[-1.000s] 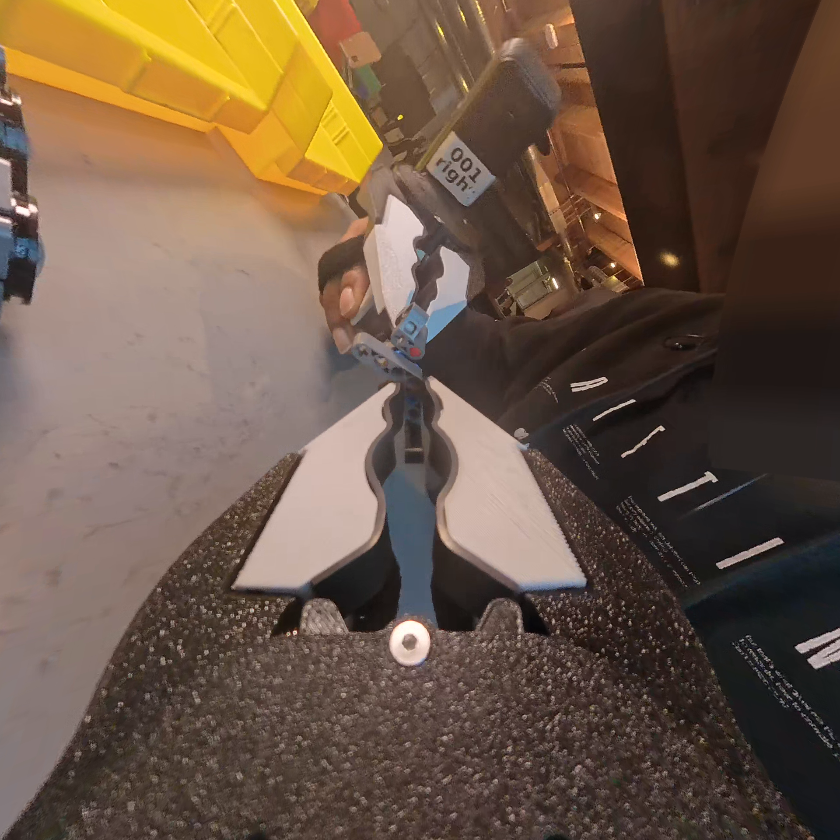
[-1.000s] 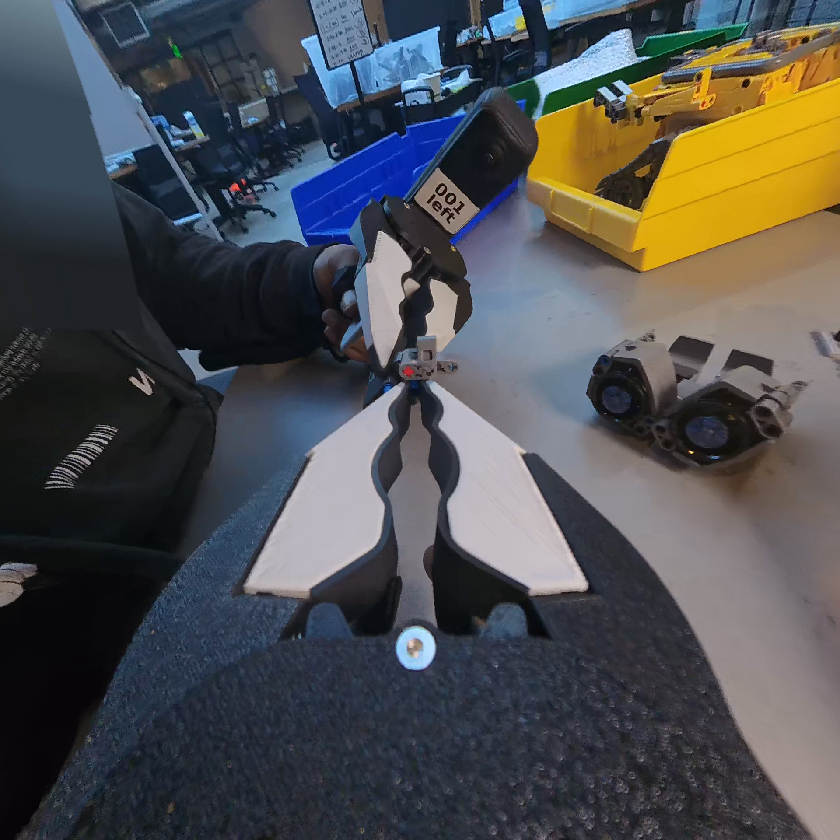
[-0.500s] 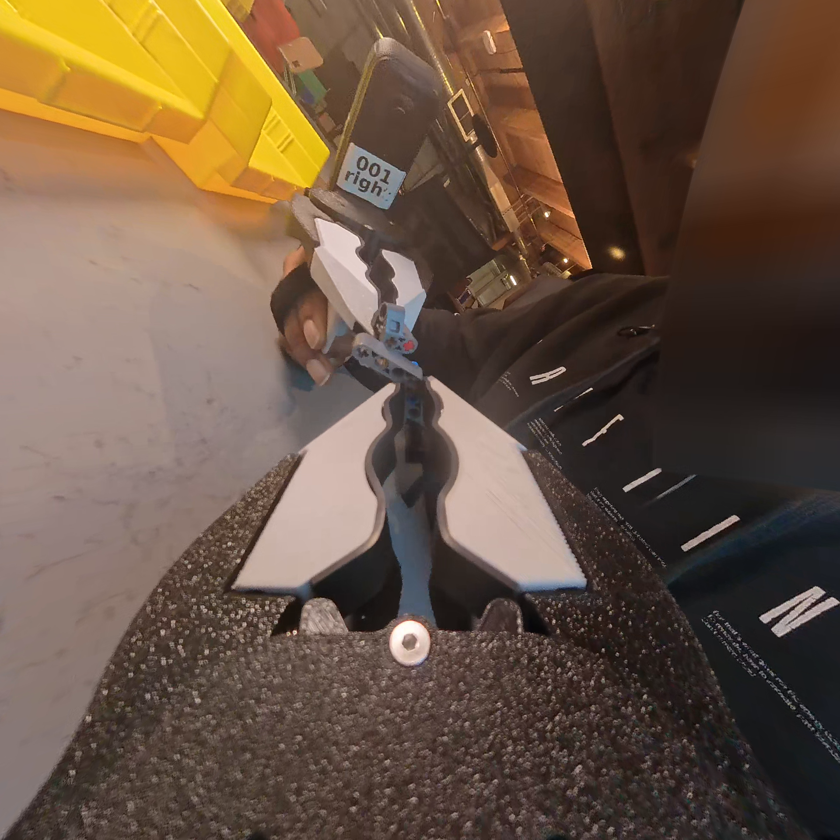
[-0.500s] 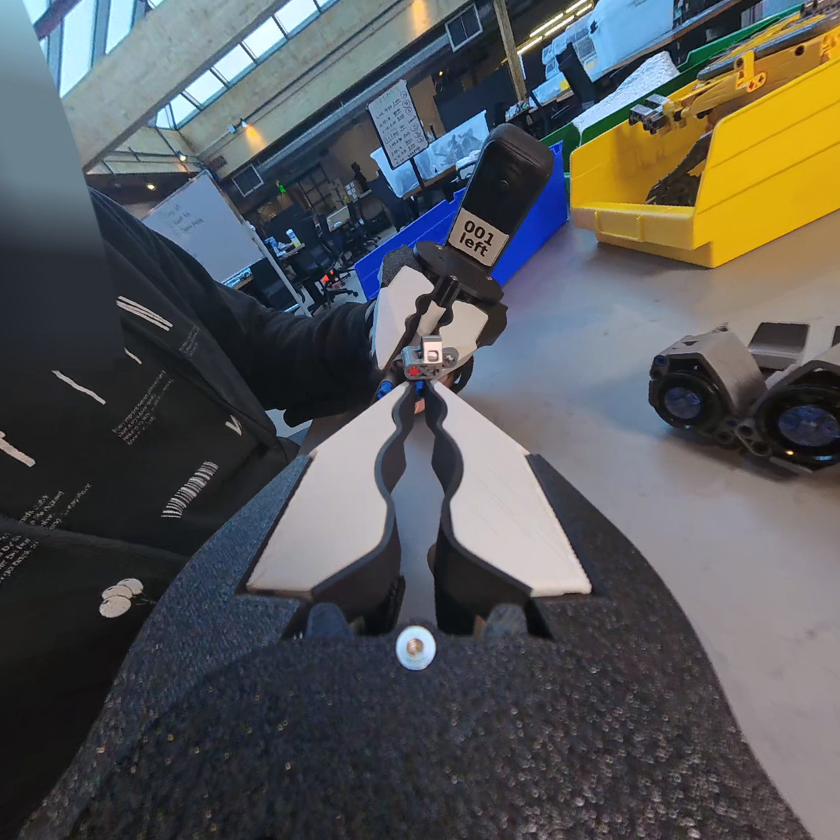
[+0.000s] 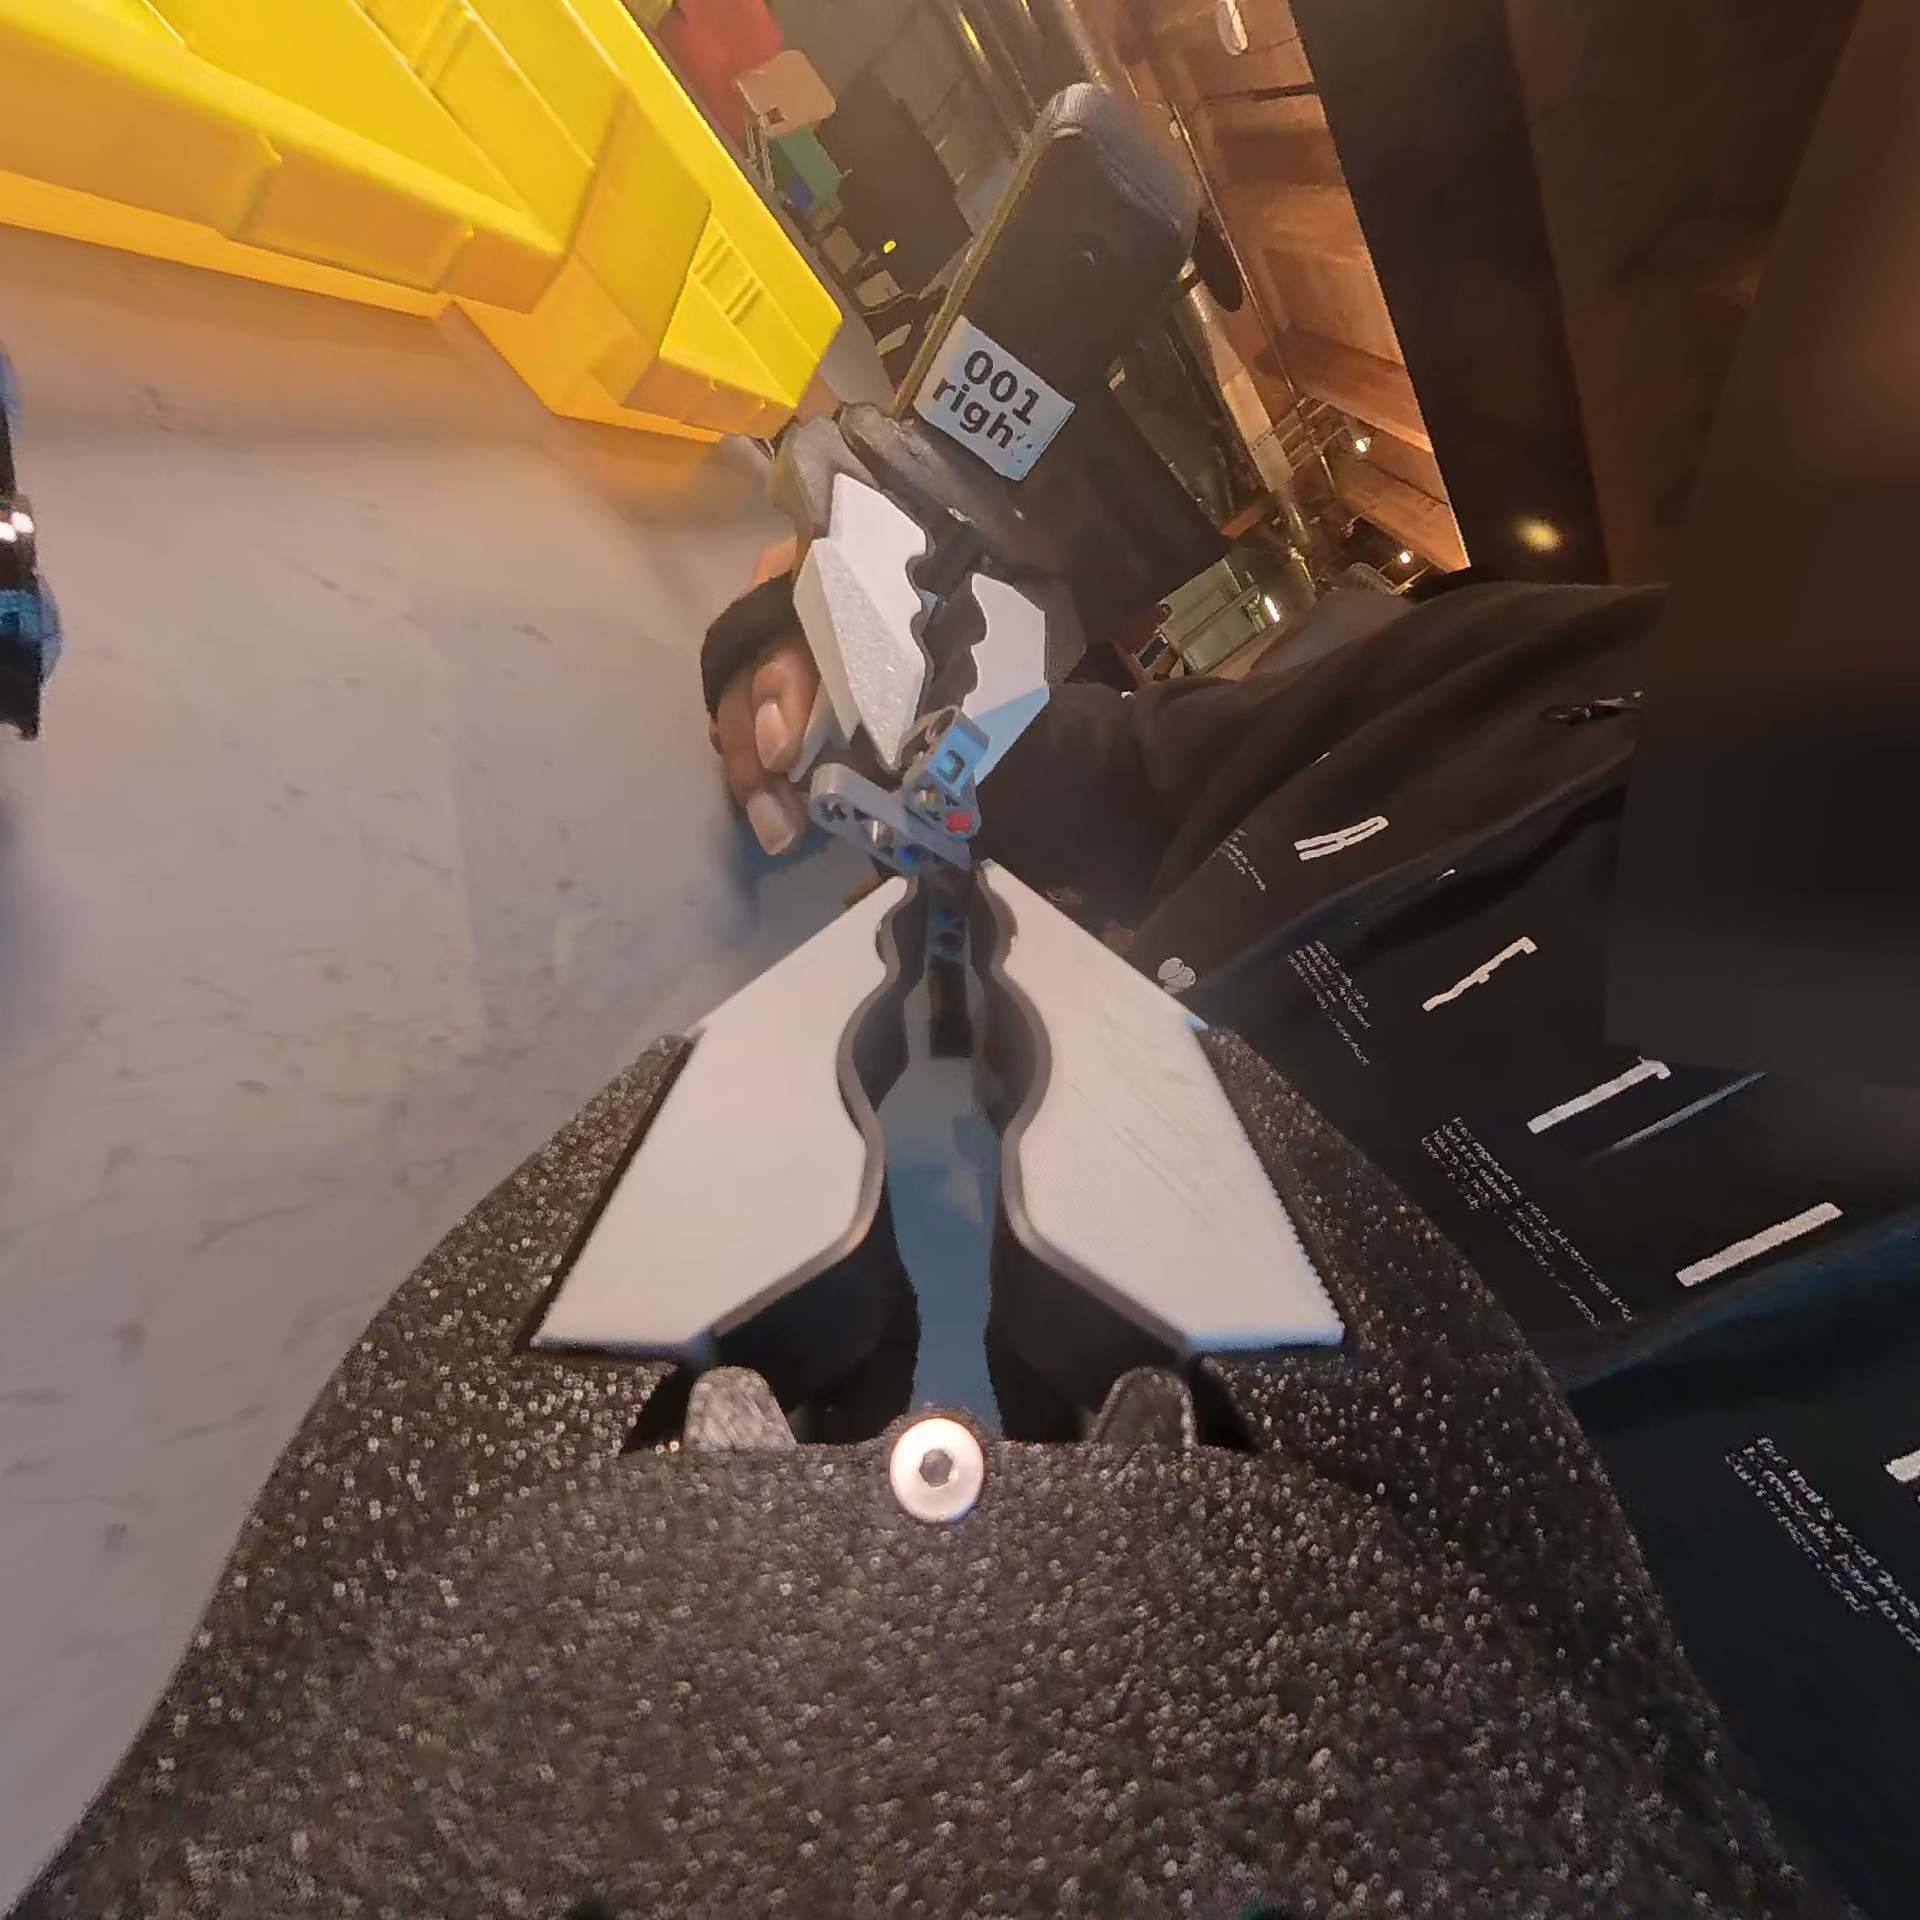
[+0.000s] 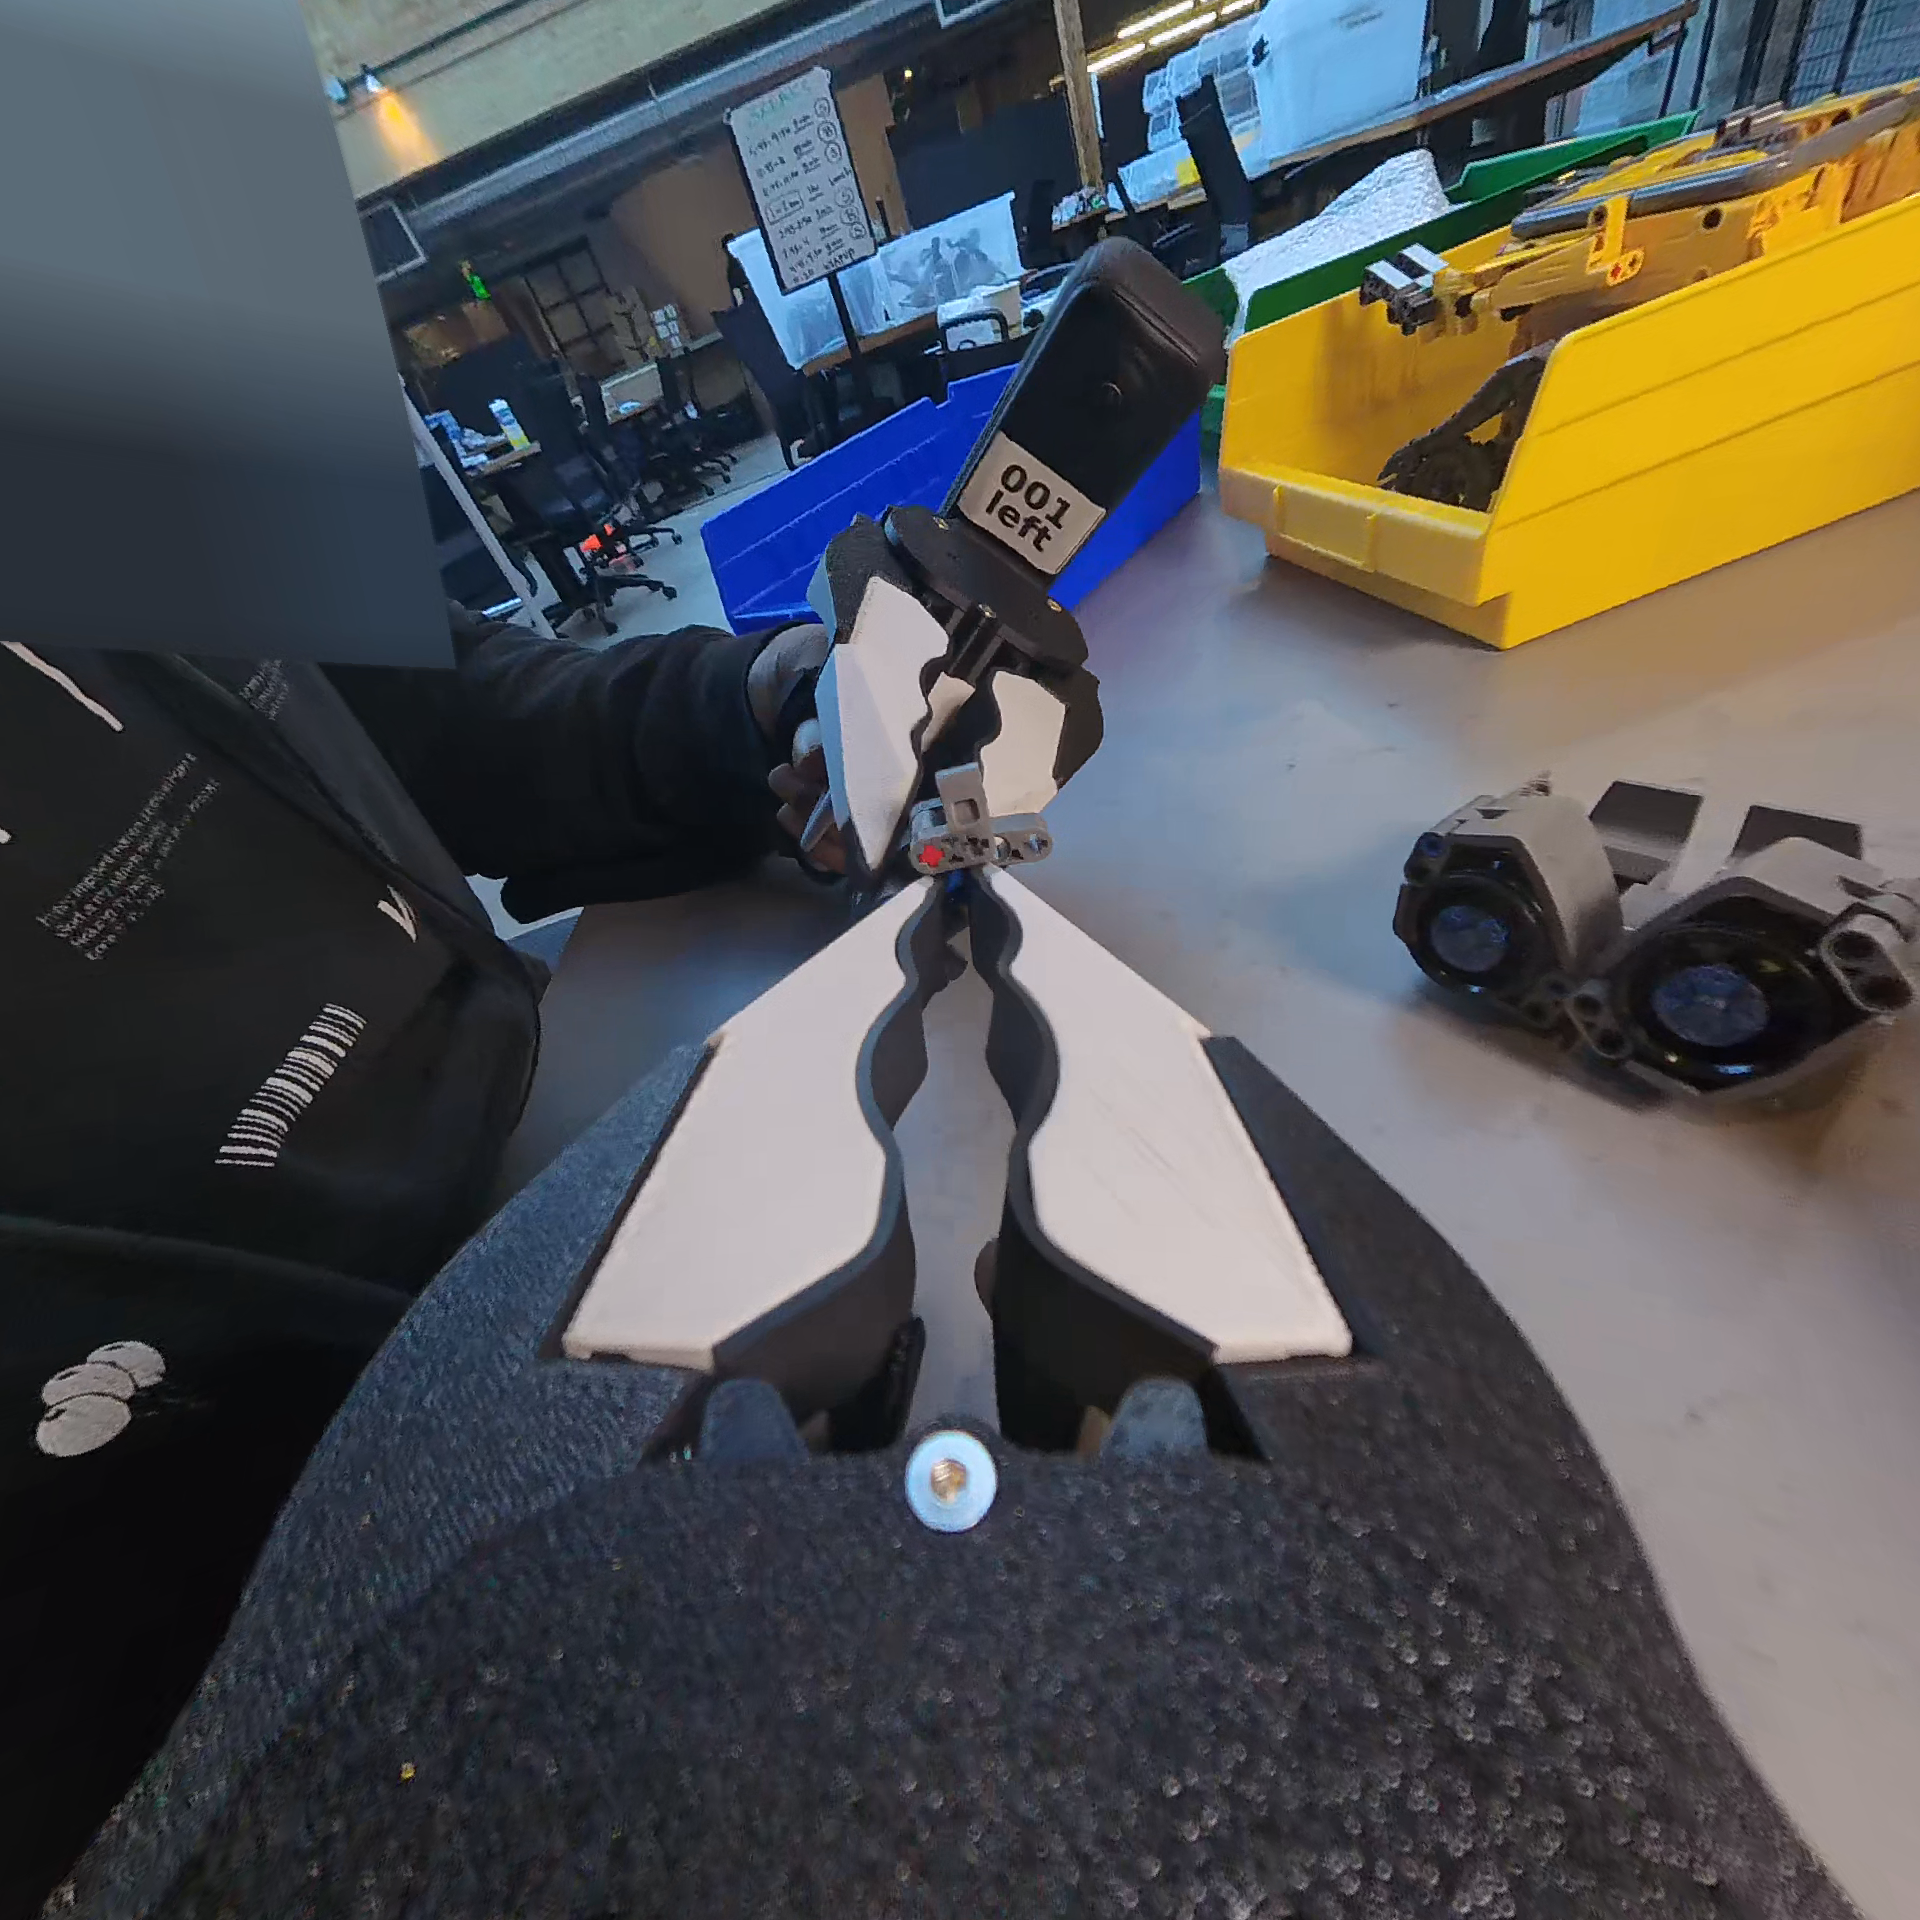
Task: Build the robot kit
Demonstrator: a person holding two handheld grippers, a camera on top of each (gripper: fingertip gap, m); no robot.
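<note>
Both tools tilt back down toward the bench [image 6: 1351, 748]. The left tool [image 5: 940, 894] and right tool [image 6: 961, 883] each still pinch the small grey brick assembly [image 6: 977, 831] between them.

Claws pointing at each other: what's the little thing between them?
A small grey brick piece with a red pin, pinched between the left claw and the right claw. The right wrist view shows it best.

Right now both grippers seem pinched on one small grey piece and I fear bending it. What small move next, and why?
Probably hold the left gripper steady and ease the right gripper straight back: both are shut on the small grey assembly, tip to tip above the table, so twisting could strain it.
</note>
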